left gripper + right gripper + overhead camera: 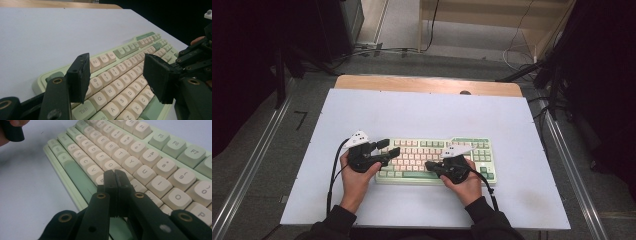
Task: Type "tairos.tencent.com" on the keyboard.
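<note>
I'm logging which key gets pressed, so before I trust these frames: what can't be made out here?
- Key under the right gripper: its shut jaws cover it in the right gripper view.
- Whether the tips touch the keyboard: too small in the high view.
- Bottom row keys: cut off by the lower edge in the left gripper view, behind the open left gripper.

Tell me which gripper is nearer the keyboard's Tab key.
Left. The left gripper hangs open just above the keyboard's left end, with the Tab key right below its jaws. The right gripper, shut, sits over the lower middle letter rows, farther along.
</note>
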